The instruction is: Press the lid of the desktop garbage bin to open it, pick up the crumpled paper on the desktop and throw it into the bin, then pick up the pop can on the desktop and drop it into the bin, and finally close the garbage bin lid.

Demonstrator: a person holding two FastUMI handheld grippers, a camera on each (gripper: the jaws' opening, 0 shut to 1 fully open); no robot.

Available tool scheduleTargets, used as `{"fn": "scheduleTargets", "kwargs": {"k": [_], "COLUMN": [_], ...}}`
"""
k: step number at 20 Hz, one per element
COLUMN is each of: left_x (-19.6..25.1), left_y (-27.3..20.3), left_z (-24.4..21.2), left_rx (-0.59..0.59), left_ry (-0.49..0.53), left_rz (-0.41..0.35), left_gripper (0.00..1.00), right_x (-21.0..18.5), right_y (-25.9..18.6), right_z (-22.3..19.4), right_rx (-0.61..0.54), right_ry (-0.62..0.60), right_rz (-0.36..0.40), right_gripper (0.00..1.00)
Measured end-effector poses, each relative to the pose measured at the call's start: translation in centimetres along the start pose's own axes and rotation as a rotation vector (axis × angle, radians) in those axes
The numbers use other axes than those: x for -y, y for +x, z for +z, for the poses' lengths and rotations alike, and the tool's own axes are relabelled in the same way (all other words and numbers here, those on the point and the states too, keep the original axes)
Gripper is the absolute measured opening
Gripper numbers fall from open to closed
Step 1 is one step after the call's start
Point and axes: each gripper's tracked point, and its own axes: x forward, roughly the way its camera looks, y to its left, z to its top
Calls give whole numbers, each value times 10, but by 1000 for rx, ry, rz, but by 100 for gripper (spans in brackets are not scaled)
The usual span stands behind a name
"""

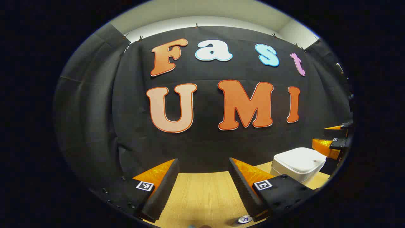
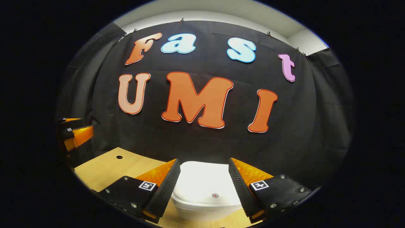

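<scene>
The white desktop bin (image 1: pixel 299 164) stands at the right of the left gripper view with its lid down. In the right gripper view its lid (image 2: pixel 202 180) lies just below and between the fingers of my right gripper (image 2: pixel 204 161), which is open above it; a small red dot (image 2: pixel 215 195) marks the lid's near edge. My left gripper (image 1: pixel 203 161) is open over the bare wooden table (image 1: pixel 202 193), holding nothing. The silver top of the pop can (image 1: pixel 244 219) peeks out at the bottom, under that gripper's right finger.
The right gripper (image 1: pixel 335 141) shows at the far right beside the bin. The left gripper (image 2: pixel 74 131) shows at the far left. A small round hole (image 2: pixel 119 157) sits in the tabletop. The black cloth wall closes off the back of the table.
</scene>
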Motion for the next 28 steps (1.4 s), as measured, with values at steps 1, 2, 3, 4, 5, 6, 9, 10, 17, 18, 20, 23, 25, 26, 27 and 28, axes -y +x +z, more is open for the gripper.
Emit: {"fn": "scheduleTargets", "kwargs": {"k": [1, 2, 3, 4, 5, 6, 9, 10, 17, 18, 20, 23, 25, 26, 27, 28], "left_x": [2, 4, 3, 4, 5, 4, 1, 0, -6, -6, -7, -8, -9, -10, -11, -11], "left_y": [1, 3, 4, 5, 5, 6, 7, 7, 3, 2, 0, -4, -5, -4, -4, -4], "left_z": [1, 1, 1, 2, 2, 3, 3, 3, -7, -8, -11, -14, -16, -16, -17, -19], "left_rx": [3, 2, 3, 4, 4, 4, 1, 0, -23, -26, -30, -37, -43, -46, -50, -54], "left_ry": [5, 11, 17, 21, 25, 28, 33, 34, 36, 38, 43, 39, 37, 36, 34, 33], "left_rz": [-2, -5, -2, -2, -2, 0, 6, 8, 34, 36, 37, 42, 47, 50, 53, 57], "left_gripper": [99, 99, 99, 99, 100, 100, 100, 100, 100, 100, 100, 100, 100, 100, 100, 100], "right_x": [1, 5, 6, 6, 9, 10, 15, 15, 21, 24, 25, 28, 31, 31, 30, 32], "right_y": [4, 6, 9, 11, 12, 12, 15, 15, 21, 24, 23, 24, 24, 23, 22, 22], "right_z": [-4, -9, -10, -8, -6, -3, 2, 5, 12, 11, 10, 4, 0, -2, -5, -10], "right_rx": [-13, -32, -40, -40, -35, -29, -25, -25, -69, -80, -109, -142, -166, -178, -194, -217], "right_ry": [8, 14, 21, 28, 32, 31, 15, 15, 36, 24, 18, 13, 7, 14, 25, 33], "right_rz": [3, -3, -6, -7, -8, -8, -6, 1, 32, 28, 44, 55, 53, 66, 83, 88], "right_gripper": [93, 93, 93, 93, 93, 93, 93, 93, 75, 65, 46, 20, 6, 1, 1, 1]}}
